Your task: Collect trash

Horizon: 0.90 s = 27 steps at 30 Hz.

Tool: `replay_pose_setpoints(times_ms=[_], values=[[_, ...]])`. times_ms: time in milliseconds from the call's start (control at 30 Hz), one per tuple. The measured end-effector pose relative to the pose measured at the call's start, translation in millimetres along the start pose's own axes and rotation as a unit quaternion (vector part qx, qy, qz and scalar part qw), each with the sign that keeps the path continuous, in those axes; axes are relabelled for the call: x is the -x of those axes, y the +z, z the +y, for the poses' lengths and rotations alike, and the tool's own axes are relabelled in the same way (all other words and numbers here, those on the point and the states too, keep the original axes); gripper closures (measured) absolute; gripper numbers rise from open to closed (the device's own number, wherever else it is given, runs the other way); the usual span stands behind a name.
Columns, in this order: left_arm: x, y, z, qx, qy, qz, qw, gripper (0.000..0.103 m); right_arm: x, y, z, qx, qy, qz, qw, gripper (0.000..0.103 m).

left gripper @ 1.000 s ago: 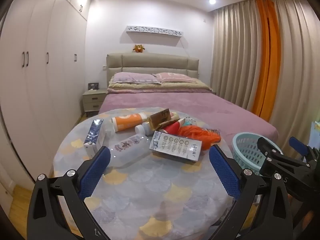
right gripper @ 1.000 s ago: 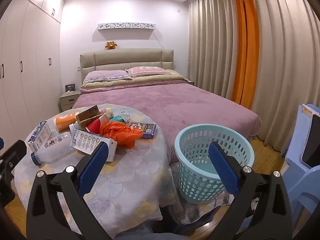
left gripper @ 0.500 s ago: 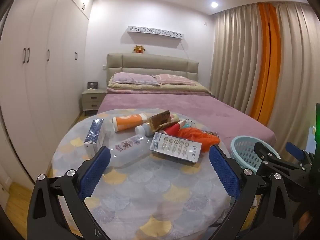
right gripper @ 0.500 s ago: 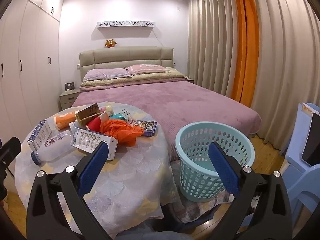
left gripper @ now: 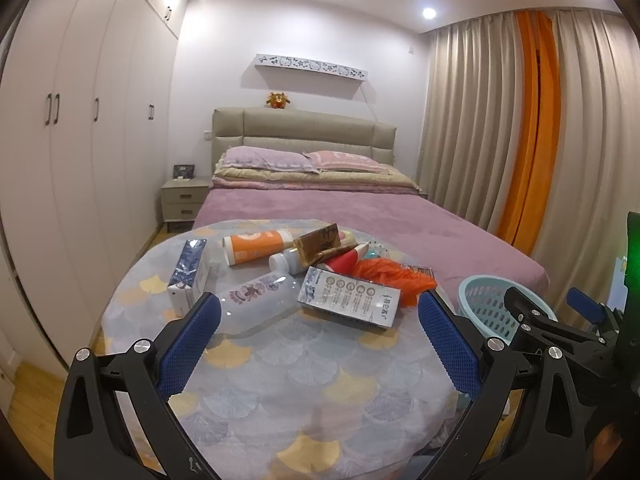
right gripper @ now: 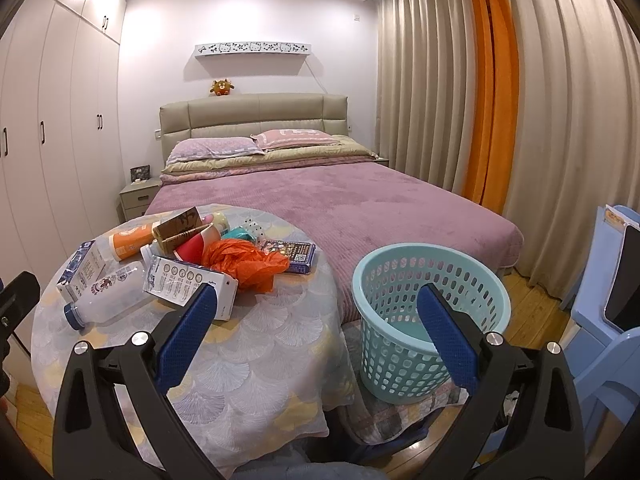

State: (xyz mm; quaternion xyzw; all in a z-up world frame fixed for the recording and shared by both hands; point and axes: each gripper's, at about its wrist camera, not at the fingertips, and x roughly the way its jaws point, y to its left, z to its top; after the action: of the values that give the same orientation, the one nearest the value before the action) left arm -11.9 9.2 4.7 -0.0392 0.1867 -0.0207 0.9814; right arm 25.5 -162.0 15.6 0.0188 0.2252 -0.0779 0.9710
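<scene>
Left wrist view shows the left tool with its blue pads wide apart and nothing between them, hovering over the near edge of the tabletop; the right tool is likewise spread and empty in its own view. The trash sits in a loose heap at the centre of both frames: a clear plastic bottle lying on its side, a flat printed carton leaning on the heap, a small blue-and-white box, an orange-labelled bottle and a crumpled orange bag. All of it looks light; the bottle is probably smooth and apt to roll, so gripping across its body seems wisest, while the carton is stiff along its edges and the bag is soft anywhere. A scalloped patterned cloth covers the round tabletop and may slide under a push. Lower right in the right wrist view, a teal perforated basket stands on the floor just beside the tabletop, before a purple bed.
</scene>
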Motion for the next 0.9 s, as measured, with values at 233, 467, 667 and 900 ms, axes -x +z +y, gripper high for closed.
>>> replay_pose_setpoints(times_ms=[233, 467, 667, 900], values=[[0, 0, 1, 0.002, 0.0, 0.0, 1.0, 0.007, 0, 0, 0, 0.0, 0.001, 0.0, 1.0, 0.008], [0, -1, 2, 0.004, -0.001, -0.001, 1.0, 0.007, 1, 1, 2, 0.001, 0.002, -0.001, 1.0, 0.008], [0, 0, 3, 0.004, 0.0, -0.001, 1.0, 0.007, -1, 2, 5, 0.002, 0.004, 0.001, 1.0, 0.008], [-2, 2, 12, 0.017, 0.002, 0.003, 0.9999, 0.007, -2, 1, 7, 0.007, 0.005, 0.001, 1.0, 0.008]])
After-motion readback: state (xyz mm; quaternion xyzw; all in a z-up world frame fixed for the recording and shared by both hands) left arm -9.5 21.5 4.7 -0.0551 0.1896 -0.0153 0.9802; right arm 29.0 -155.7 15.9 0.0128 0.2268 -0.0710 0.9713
